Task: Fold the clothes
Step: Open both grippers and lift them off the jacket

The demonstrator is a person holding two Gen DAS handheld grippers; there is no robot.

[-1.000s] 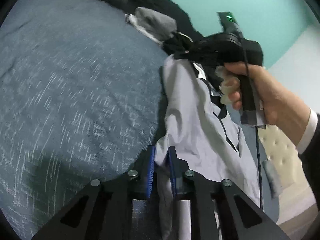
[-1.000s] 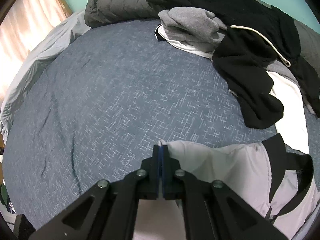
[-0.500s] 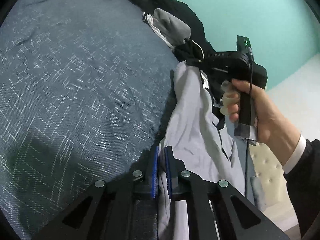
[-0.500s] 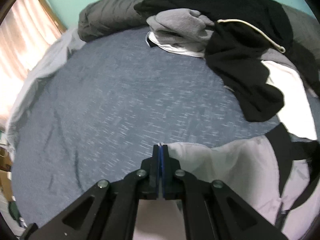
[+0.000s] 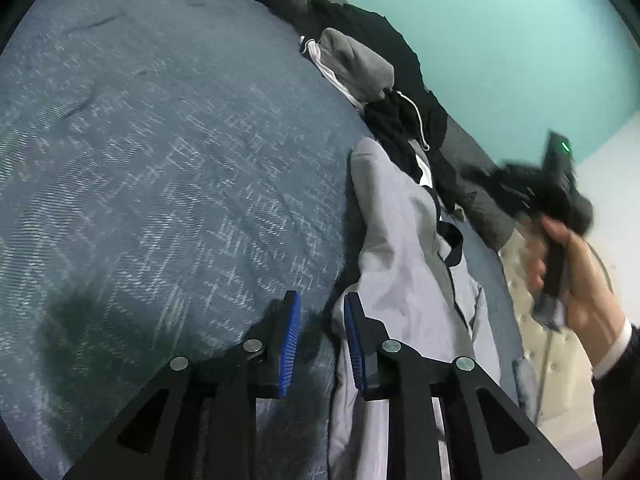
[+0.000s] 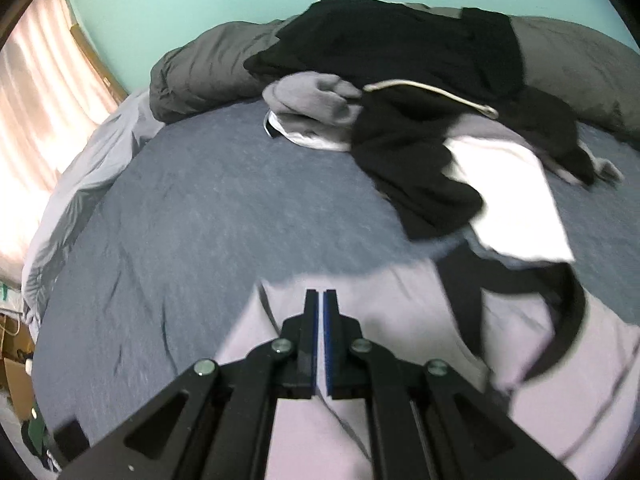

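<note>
Now left gripper (image 5: pixel 318 320) fingers just parting, empty, right gripper (image 6: pixel 320 296) fingers together above grey jacket (image 6: pixel 400 304).

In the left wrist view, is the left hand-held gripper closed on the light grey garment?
No, the left hand-held gripper stands open, a clear gap between its blue pads, and the light grey garment lies beside it, unpinched.

The left gripper (image 5: pixel 319 312) points downward, its blue-padded fingers (image 5: pixel 291 322) parted — they have just been opening, with nothing pressed between them. The right gripper (image 6: pixel 320 300) is closed, carried by a blurred hand (image 5: pixel 576 276) — a white cuff at the wrist.
</note>
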